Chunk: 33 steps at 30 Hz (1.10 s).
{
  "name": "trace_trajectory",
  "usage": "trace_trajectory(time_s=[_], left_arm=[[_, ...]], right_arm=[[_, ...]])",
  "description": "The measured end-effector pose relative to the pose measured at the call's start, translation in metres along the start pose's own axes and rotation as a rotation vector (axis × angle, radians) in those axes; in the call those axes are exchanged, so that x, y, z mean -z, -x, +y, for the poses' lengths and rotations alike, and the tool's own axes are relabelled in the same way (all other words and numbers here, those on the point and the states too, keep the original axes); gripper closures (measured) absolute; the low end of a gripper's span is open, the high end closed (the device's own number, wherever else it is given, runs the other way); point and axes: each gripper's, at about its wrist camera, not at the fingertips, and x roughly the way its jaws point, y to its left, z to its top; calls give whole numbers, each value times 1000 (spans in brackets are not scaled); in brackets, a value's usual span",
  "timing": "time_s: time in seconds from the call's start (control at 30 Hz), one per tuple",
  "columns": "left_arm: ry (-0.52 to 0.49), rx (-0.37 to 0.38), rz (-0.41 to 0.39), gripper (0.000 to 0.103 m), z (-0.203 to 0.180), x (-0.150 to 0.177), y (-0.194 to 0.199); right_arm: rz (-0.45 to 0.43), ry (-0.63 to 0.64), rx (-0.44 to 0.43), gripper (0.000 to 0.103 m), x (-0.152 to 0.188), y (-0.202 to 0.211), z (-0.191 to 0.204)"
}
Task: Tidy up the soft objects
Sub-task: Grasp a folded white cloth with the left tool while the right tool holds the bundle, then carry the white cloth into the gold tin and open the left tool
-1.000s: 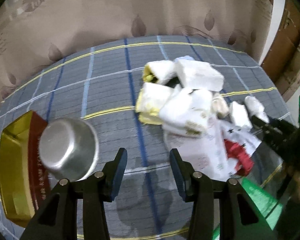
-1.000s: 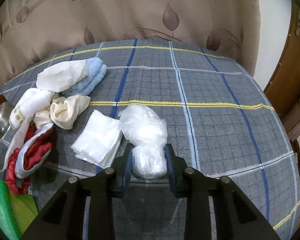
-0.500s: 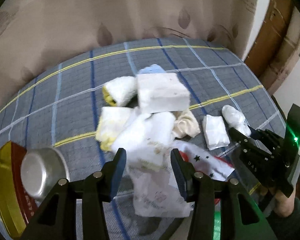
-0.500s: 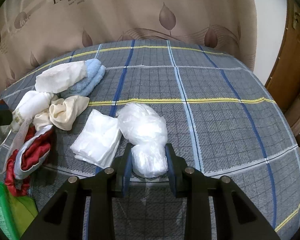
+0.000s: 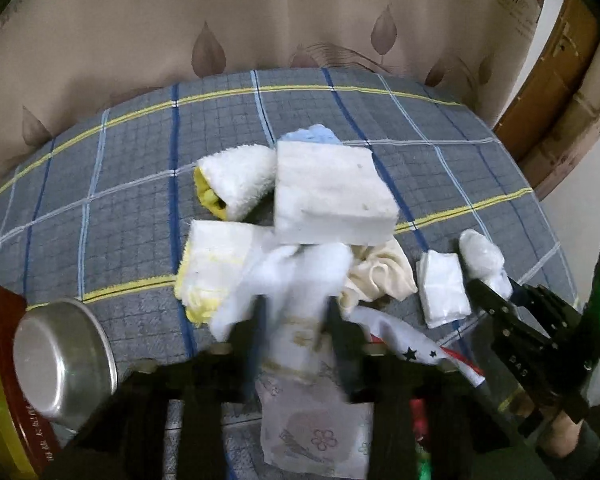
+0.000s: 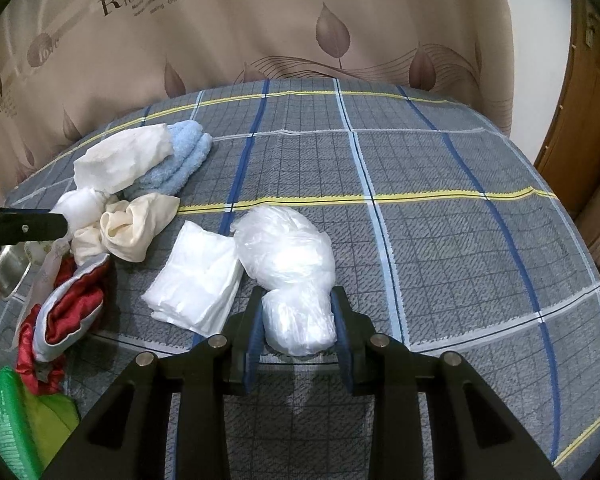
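A pile of soft things lies on the grey plaid tablecloth (image 6: 440, 220). My left gripper (image 5: 298, 332) is open, its blurred fingers on either side of a white cloth (image 5: 300, 280) at the near edge of the pile. Behind it lie a white foam block (image 5: 328, 196), a white-and-yellow towel roll (image 5: 236, 184) and a cream cloth (image 5: 380, 276). My right gripper (image 6: 296, 324) is shut on a clear plastic bag bundle (image 6: 292, 264). A folded white tissue pack (image 6: 196, 280) lies just left of it.
A steel bowl (image 5: 60, 360) rests on a red-and-gold tin (image 5: 0, 380) at the left. A red and blue cloth (image 6: 68, 304), a light blue towel (image 6: 180, 160) and a green packet (image 6: 16, 420) lie nearby. A beige curtain (image 6: 300, 20) hangs behind the table.
My left gripper has swung right and forward from the bare cloth by the bowl onto the pile, its fingers now around the white cloth. My right gripper has stayed shut on the bag.
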Motion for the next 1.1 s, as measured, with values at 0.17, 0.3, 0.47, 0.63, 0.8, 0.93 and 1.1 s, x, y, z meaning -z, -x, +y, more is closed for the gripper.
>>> trace_trajectory(time_s=[0.17,0.3,0.47,0.63,0.8,0.93,1.1], left_arm=[[-33,-11,-3,87,-7,5,5],[-38,-1,-9,89,-10,9,14],[-41,0,-28,89,-9,12,31],[-21,3,-27,89,0,16,47],[19,-3,-27,89,18,22,63],[38,-19,-46,89,35,29,81],[83,-75,-65,89,71,38,106]], right_arm=[[0,1,1,74,0,0,0],[0,1,0,74,0,0,-1],[0,2,0,74,0,0,-1],[0,3,1,74,0,0,-1],[0,2,-1,74,0,0,-1],[0,3,1,74,0,0,0],[0,7,6,74,1,0,0]])
